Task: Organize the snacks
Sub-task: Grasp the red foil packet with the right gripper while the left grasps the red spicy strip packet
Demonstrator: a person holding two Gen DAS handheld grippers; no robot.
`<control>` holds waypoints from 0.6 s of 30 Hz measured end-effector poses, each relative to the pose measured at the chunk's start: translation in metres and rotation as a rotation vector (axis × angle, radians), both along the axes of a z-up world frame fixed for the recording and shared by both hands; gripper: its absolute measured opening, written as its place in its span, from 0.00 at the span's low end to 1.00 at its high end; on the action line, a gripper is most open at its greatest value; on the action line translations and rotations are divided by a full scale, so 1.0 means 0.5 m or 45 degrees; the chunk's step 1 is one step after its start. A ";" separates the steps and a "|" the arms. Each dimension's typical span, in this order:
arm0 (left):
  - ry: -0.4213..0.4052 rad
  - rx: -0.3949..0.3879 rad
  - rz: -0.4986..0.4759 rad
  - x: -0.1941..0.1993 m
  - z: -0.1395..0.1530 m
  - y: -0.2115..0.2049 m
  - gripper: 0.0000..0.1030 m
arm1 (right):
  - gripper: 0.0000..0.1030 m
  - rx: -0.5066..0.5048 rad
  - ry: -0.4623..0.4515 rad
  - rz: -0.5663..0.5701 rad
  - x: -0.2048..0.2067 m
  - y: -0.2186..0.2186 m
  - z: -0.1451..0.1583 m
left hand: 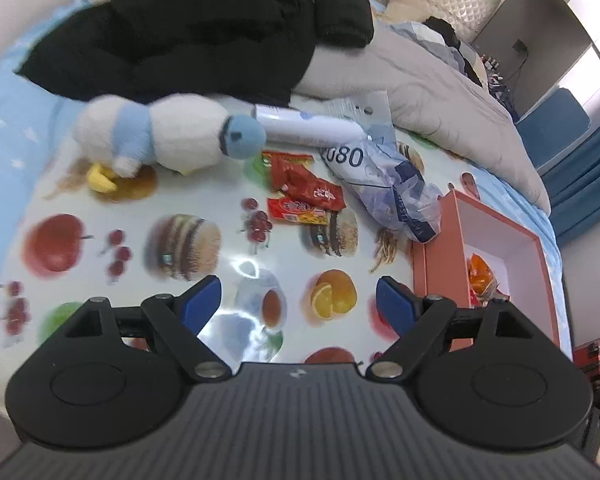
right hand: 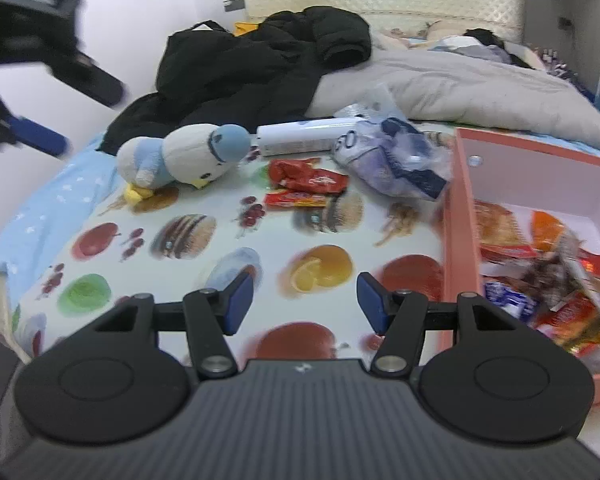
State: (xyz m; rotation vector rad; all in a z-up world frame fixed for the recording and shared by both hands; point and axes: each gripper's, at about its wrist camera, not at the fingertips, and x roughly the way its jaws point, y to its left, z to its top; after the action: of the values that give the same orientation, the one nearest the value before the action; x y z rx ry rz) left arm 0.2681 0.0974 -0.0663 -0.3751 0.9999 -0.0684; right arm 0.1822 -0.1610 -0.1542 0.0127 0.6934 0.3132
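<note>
both tools are wide open and empty — left tool [left hand: 298,300], right tool [right hand: 305,302]. the two red snack packets [right hand: 306,186] lie ahead of the right tool, beyond its tips on the fruit-print cloth [right hand: 220,264]; the pink box [right hand: 458,240] sits to its right. packets look light, crinkly, probably slippery — best pinched across a flat sealed edge, one at a time.
</note>
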 end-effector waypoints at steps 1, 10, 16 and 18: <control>0.002 -0.009 -0.007 0.022 -0.023 0.001 0.85 | 0.58 0.010 -0.005 0.017 0.007 0.005 -0.005; 0.033 -0.067 -0.070 0.191 -0.206 0.002 0.83 | 0.58 -0.050 -0.052 -0.027 0.111 0.038 -0.088; 0.064 -0.141 -0.070 0.289 -0.301 0.006 0.72 | 0.57 -0.080 -0.082 -0.092 0.215 0.050 -0.142; 0.076 -0.168 -0.070 0.317 -0.332 0.012 0.67 | 0.57 -0.106 -0.099 -0.120 0.251 0.055 -0.161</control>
State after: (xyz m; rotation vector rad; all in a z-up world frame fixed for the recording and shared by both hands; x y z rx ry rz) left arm 0.4267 0.1032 -0.2320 -0.4726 1.0675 -0.1744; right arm 0.3078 -0.1334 -0.2347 -0.0460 0.6262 0.1931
